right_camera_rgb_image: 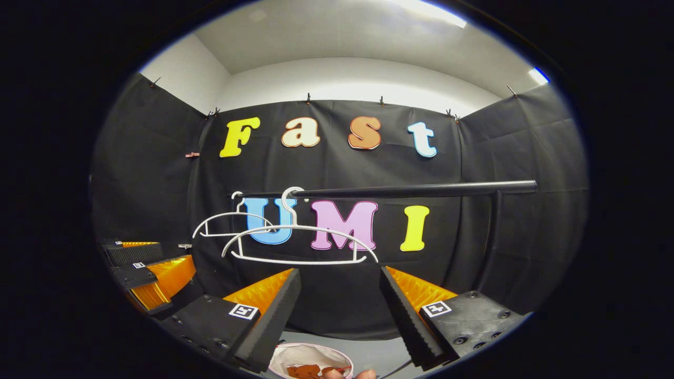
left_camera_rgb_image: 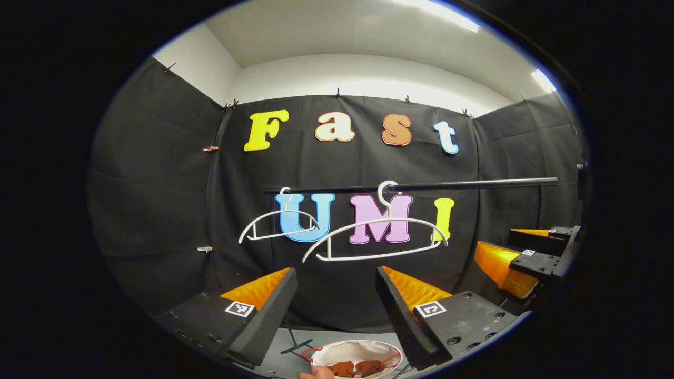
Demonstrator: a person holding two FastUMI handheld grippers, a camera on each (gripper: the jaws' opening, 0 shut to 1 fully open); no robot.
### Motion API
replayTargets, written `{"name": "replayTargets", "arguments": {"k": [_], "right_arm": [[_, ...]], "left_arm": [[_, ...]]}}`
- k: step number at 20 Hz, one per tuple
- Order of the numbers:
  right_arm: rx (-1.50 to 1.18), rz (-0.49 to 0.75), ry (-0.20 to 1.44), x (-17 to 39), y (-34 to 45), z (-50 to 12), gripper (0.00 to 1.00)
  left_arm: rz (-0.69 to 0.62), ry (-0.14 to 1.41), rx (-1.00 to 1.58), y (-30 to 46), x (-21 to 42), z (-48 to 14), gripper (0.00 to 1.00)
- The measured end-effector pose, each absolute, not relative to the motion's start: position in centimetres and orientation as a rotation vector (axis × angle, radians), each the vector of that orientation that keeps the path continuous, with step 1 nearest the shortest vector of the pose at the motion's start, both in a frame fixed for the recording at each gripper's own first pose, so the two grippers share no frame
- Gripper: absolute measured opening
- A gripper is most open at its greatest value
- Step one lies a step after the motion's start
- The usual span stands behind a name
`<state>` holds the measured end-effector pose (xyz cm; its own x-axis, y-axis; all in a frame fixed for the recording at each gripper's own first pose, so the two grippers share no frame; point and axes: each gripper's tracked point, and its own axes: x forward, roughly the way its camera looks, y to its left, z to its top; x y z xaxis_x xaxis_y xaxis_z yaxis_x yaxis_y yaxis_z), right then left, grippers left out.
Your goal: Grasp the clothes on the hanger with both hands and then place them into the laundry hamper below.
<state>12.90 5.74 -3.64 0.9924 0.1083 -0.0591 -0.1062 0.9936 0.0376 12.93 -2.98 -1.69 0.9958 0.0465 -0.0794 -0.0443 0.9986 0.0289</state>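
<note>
White plastic hangers (left_camera_rgb_image: 376, 239) hang bare on the rail (left_camera_rgb_image: 421, 186). Brown clothes (left_camera_rgb_image: 355, 367) lie in the laundry hamper (left_camera_rgb_image: 337, 351) at 6 o'clock. Left gripper (left_camera_rgb_image: 337, 300) and right gripper (right_camera_rgb_image: 339, 302) are both released and empty, held above the hamper; drop judged complete.

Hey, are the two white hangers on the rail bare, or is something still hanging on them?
Bare. Both hangers show open frames on the rail.

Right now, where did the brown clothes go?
The brown clothes lie inside the white laundry hamper on the floor, at the bottom of the left gripper view, below the two bare white hangers on the rail.
</note>
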Motion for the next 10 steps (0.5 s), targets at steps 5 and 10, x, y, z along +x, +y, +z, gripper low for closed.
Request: {"name": "replayTargets", "arguments": {"k": [5, 10], "right_arm": [[0.035, 0.104, 0.048, 12.86, 5.47, -3.4, 0.96], [0.034, 0.1, 0.043, 12.69, 4.98, -3.08, 0.96]], "left_arm": [[0.039, 0.075, 0.016, -3.38, 12.62, -1.29, 0.95], [0.043, 0.069, 0.025, -3.51, 12.48, -1.32, 0.95]]}}
